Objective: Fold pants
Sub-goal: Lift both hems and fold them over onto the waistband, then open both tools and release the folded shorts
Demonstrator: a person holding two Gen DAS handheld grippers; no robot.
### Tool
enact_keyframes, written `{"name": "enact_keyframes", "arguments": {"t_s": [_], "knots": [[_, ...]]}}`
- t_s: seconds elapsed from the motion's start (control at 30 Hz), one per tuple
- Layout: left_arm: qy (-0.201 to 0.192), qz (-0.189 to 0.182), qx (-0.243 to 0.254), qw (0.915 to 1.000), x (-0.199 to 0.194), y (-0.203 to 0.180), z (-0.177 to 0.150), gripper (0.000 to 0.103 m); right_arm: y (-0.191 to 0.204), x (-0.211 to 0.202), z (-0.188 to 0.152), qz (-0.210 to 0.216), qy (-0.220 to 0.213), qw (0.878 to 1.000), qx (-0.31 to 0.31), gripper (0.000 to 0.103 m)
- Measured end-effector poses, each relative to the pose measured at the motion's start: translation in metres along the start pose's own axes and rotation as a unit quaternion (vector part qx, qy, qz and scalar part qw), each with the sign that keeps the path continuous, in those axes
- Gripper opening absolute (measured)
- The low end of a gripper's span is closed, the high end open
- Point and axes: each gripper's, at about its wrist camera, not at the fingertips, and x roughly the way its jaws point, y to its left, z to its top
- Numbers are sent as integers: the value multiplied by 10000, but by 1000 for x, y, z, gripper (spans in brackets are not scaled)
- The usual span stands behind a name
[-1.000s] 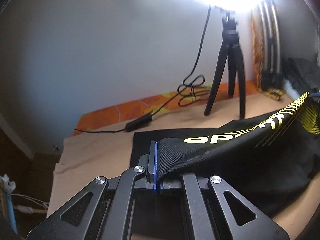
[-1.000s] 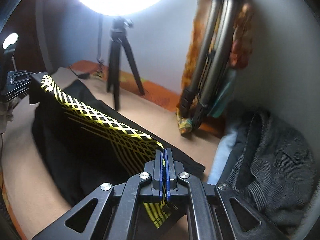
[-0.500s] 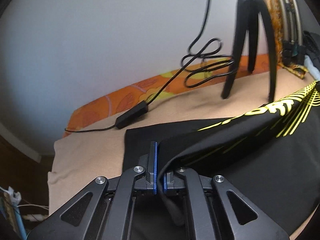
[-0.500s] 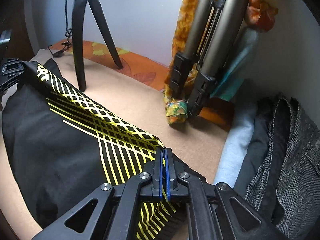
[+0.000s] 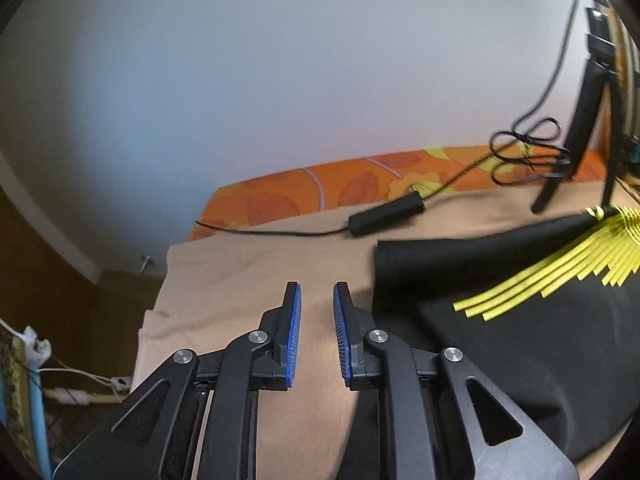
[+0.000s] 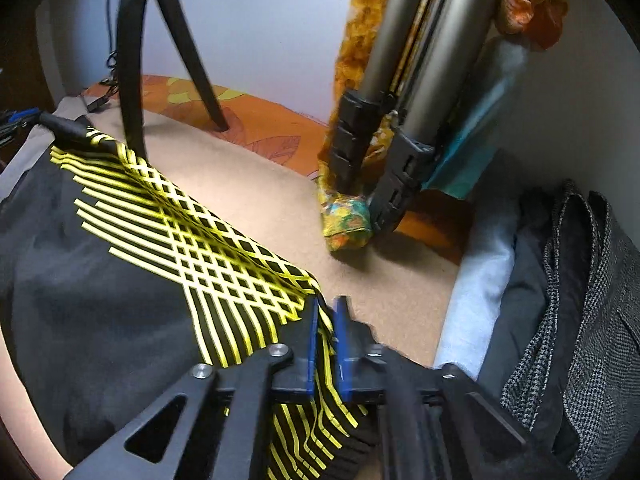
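Note:
The black pants with yellow stripes lie folded on the tan cloth. My left gripper is open and empty, just left of the pants' folded edge, over bare cloth. In the right wrist view the pants spread to the left, with a yellow lattice print. My right gripper has its jaws slightly apart, with the striped edge of the pants still lying between the blue pads.
A black tripod stands on the tan cloth behind the pants; its cable and adapter lie along the orange sheet. Folded tripod legs lean on the wall. A pile of grey clothes lies at right.
Both grippers lowered the pants' edge onto the cloth. The left gripper opened, let go and moved left off the fabric. The right gripper's jaws parted.

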Motion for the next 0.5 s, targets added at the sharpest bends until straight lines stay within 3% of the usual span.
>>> {"name": "enact_keyframes", "arguments": {"t_s": [0.13,0.2,0.3,0.4,0.5], "knots": [[214,-661,-153,9975,-4,4,-21,18,-1,-12,4,-198,-128,9997,24,41],[333,-1002,-255,9941,-6,3,-33,20,2,-21,1,-426,-238,9988,-49,54],[395,-1270,-431,9902,-3,0,-45,28,6,-39,-8,-369,-407,9985,7,57],[462,-1494,-648,9856,1,-3,-49,28,16,-57,-17,-211,-558,9982,-3,57],[579,-1492,-774,9841,4,-8,-53,28,24,-77,-35,-68,-631,9979,-137,57]]}}
